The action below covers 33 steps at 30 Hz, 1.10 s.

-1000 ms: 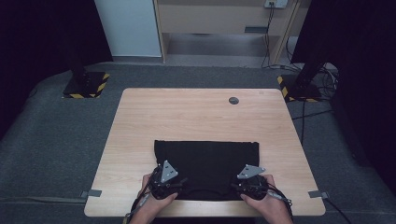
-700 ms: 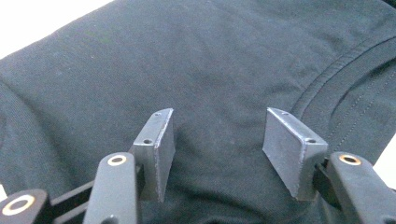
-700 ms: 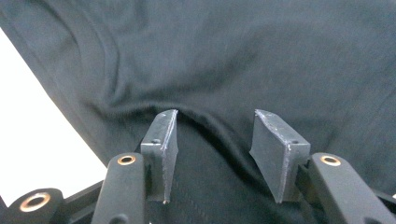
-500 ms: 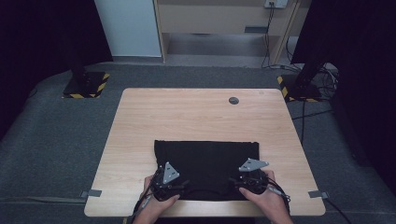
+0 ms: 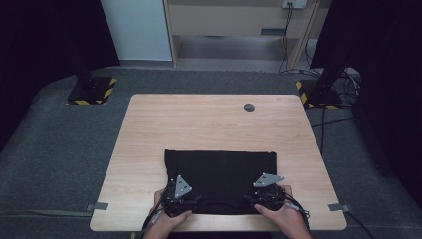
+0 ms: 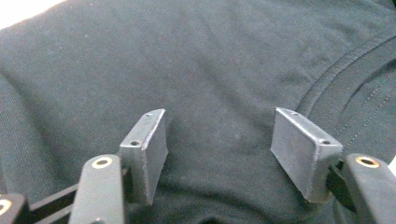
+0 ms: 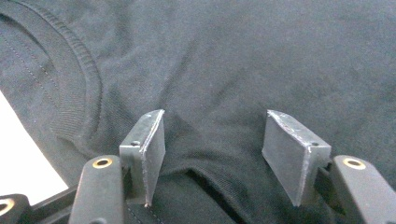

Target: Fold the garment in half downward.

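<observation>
No legible text, label, brand or number anywhere — not on any surface.

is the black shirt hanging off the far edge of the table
No, in the high view the black shirt lies flat on the near half of the table, with bare wood beyond its far edge.

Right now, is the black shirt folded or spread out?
Folded: the black shirt lies as a compact rectangle on the table, no sleeves showing, collar at the near edge.

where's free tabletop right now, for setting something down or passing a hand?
Free: the far half of the table, between the black shirt and the far edge, bar a small dark disc; also strips left and right of the shirt. Crowded: the near edge, where the left gripper and right gripper sit on the shirt.
</observation>
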Each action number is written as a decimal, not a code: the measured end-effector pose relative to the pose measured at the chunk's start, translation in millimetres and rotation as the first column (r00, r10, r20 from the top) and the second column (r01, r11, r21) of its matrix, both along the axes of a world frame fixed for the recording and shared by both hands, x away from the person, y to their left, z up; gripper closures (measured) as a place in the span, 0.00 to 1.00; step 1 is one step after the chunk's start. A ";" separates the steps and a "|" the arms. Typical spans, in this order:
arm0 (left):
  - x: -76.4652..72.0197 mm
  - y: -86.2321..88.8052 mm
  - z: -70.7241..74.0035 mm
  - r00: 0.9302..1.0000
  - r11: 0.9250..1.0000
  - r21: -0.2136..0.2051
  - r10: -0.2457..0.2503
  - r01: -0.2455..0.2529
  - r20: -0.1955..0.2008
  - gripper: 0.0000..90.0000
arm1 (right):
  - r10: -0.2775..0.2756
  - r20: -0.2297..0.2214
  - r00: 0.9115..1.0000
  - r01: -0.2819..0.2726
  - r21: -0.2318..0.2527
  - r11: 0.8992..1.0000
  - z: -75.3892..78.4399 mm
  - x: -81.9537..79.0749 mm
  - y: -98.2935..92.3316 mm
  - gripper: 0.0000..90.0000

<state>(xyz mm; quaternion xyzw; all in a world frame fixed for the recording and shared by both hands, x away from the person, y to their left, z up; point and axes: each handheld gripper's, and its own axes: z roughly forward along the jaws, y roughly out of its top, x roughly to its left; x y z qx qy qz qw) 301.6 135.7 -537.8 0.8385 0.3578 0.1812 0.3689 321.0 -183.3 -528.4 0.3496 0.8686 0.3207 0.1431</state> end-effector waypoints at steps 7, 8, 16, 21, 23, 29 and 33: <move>0.3 2.1 -0.3 1.000 1.000 -0.022 0.014 -0.014 0.000 0.29 | -0.012 0.009 1.000 0.012 0.003 1.000 7.0 5.6 0.3 0.32; 0.5 2.4 -0.1 1.000 1.000 -0.027 0.015 -0.015 0.004 0.28 | -0.014 0.019 1.000 0.014 0.008 1.000 10.0 7.9 1.9 0.30; 2.5 2.9 -1.7 1.000 1.000 -0.017 0.015 -0.015 0.001 0.25 | 0.042 0.050 0.998 -0.045 0.063 0.997 16.8 43.4 34.7 0.11; 2.8 2.7 -3.2 1.000 1.000 -0.020 0.016 -0.016 0.001 0.25 | 0.092 0.060 0.994 -0.096 0.078 0.992 14.7 65.1 67.5 0.09; 2.8 2.8 -3.2 1.000 1.000 -0.020 0.015 -0.015 0.000 0.25 | 0.111 0.055 0.992 -0.115 0.084 0.990 13.6 72.1 80.3 0.09; 3.3 3.2 -3.3 1.000 1.000 -0.024 0.020 -0.020 -0.009 0.25 | 0.137 0.047 0.989 -0.141 0.092 0.986 8.3 92.4 111.3 0.08; 4.6 2.4 -3.4 1.000 0.999 -0.025 0.024 -0.025 -0.012 0.24 | 0.131 0.022 0.991 -0.133 0.100 0.986 1.7 107.0 123.9 0.08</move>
